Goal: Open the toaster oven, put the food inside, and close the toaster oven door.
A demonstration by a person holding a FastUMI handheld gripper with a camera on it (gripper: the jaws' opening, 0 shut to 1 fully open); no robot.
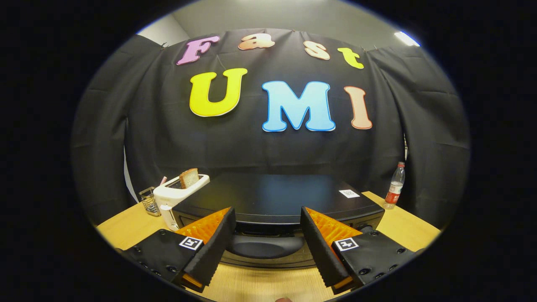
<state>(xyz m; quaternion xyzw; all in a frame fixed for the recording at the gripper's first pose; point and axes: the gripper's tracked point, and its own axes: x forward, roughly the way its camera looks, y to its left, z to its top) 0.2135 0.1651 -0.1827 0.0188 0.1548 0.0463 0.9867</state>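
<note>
Gripper view: the gripper [267,218] has its fingers spread wide and empty, framing the toaster oven [277,201] door handle [266,246] at lower centre, probably to pull it open. Bread [189,178] waits in the toaster [178,193], centre left.

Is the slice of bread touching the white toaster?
Touching. The gripper view shows the bread standing in the slot of the white toaster.
</note>
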